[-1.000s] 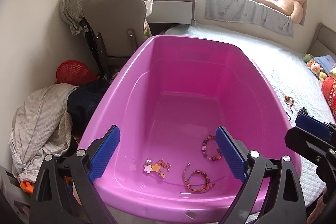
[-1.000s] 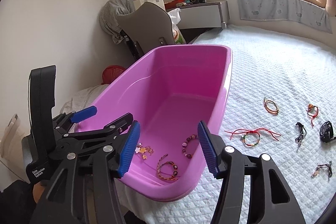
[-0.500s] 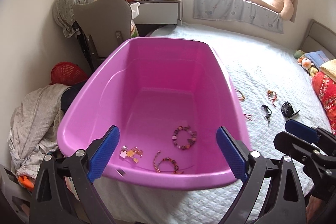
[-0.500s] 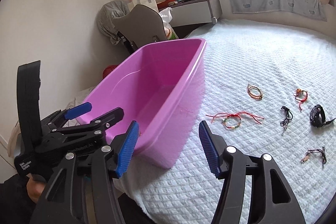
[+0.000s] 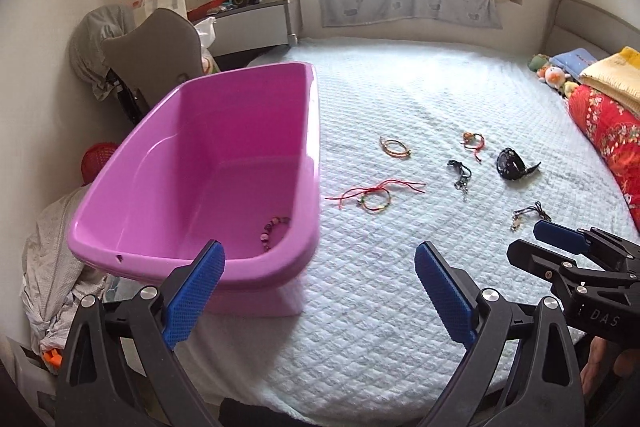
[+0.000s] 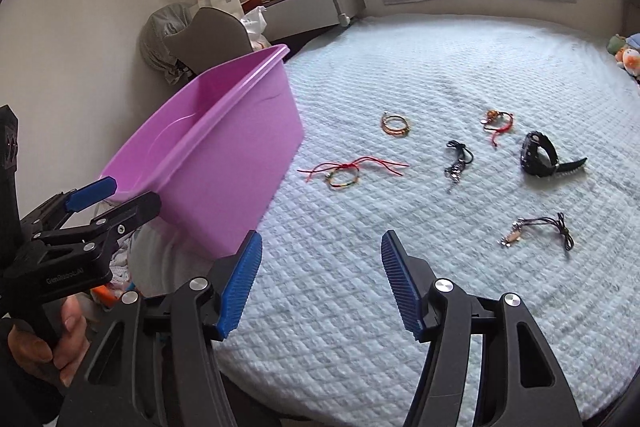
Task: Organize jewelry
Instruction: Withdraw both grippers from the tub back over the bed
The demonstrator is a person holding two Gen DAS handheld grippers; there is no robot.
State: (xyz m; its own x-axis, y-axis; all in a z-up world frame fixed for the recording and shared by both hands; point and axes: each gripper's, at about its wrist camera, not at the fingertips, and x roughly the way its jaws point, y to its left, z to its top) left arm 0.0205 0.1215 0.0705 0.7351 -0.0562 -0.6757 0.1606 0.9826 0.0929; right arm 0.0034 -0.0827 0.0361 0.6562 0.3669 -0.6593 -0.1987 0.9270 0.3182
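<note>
With both the left gripper (image 5: 316, 291) and right gripper (image 6: 320, 283) wide and empty, we approach the red-string bracelet (image 6: 344, 171) near the bed's (image 6: 400, 347) left edge squarely, closing on its loop.

Pink tub (image 5: 208, 163) left of the left fingers (image 5: 192, 293), upright on the bed edge, a beaded bracelet (image 5: 272, 231) inside. Ahead of the right fingers (image 6: 400, 287), flat on the quilt and well apart: red-string bracelet (image 6: 344, 173), gold bangles (image 6: 394, 125), red charm bracelet (image 6: 498, 121), black watch (image 6: 540, 157), two dark corded pieces (image 6: 458, 163), possibly necklaces.
</note>
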